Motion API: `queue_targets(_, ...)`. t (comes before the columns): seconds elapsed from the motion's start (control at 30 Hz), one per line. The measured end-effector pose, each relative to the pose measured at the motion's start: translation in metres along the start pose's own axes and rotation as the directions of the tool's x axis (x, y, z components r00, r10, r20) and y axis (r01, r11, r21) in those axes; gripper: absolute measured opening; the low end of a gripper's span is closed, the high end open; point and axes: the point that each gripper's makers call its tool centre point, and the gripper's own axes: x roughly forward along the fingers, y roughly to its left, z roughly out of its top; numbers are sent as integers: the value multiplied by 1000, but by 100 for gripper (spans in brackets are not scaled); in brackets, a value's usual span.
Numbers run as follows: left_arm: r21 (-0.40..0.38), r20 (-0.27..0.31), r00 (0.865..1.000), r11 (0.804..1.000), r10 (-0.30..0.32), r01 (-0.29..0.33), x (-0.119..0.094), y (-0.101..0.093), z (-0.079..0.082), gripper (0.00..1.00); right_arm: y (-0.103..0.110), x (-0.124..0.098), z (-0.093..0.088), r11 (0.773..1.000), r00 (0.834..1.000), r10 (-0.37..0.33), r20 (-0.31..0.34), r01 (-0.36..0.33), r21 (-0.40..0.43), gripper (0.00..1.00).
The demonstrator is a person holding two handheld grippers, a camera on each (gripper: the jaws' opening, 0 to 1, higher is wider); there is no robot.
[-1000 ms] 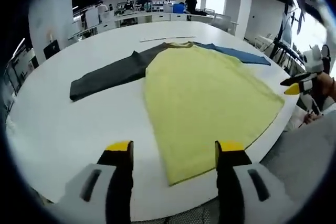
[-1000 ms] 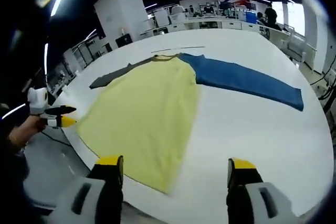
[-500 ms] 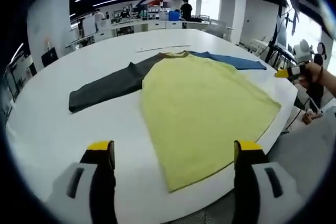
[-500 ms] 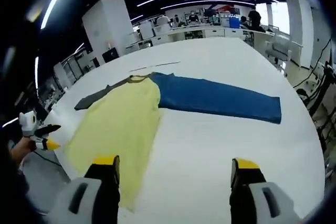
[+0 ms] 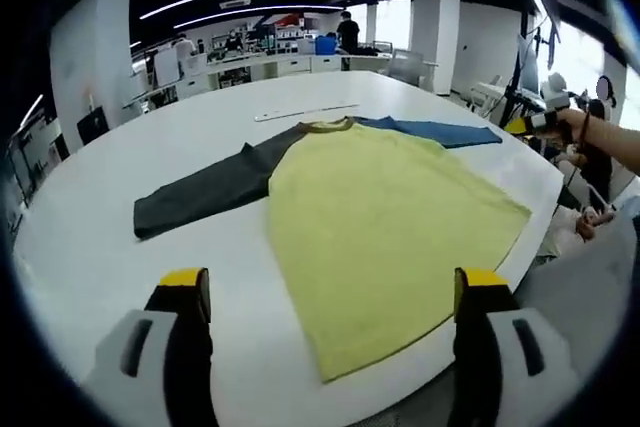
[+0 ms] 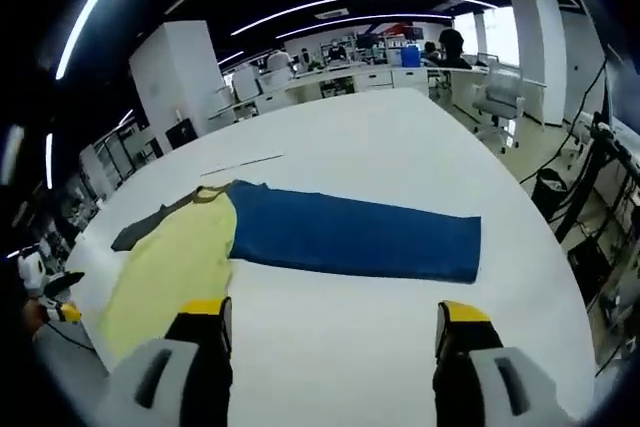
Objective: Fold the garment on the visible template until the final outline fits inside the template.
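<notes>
A long-sleeved garment lies flat on the white round table [image 5: 90, 247], with a yellow body [image 5: 385, 217], a dark grey sleeve [image 5: 205, 192] and a blue sleeve [image 5: 440, 132]. My left gripper [image 5: 333, 282] hovers open above the near table edge, its jaws either side of the yellow hem. My right gripper [image 6: 332, 312] is open over bare table, facing the blue sleeve [image 6: 350, 237], with the yellow body [image 6: 170, 267] to its left. The right gripper [image 5: 535, 124] also appears far right in the left gripper view, held by a hand. The left gripper [image 6: 45, 297] appears at the left edge of the right gripper view.
A thin pale strip [image 5: 300, 112] lies on the table beyond the collar. Desks with equipment [image 5: 270, 47], a standing person [image 5: 348, 32] and white pillars stand behind. An office chair [image 6: 500, 97] and cables are off the table's right side. Grey cloth [image 5: 590, 277] of the person is at the near right.
My left gripper's jaws have spread wider. The right gripper view has swung right, from the yellow body to the blue sleeve. The garment has not moved.
</notes>
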Motion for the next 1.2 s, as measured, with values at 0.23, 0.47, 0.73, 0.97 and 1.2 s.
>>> queue_targets(0.23,-8,-4,1000,1000,8,-8,3,4,1,99,-31,11,7,996,996,-86,4,86,-30,72)
queue_targets(0.47,-15,-17,1000,1000,10,-10,4,1,-1,99,-65,30,13,989,991,-137,6,137,-51,61)
queue_targets(0.73,8,-10,998,998,57,-57,-1,6,3,90,-93,43,6,978,978,-207,-41,207,-1,41)
queue_targets(0.97,6,-20,998,998,64,-64,-2,6,3,89,-103,48,-3,965,962,-261,-86,261,-16,25)
queue_targets(1.2,18,-27,996,996,90,-90,-4,11,3,85,-108,49,-2,954,952,-298,-69,299,8,21)
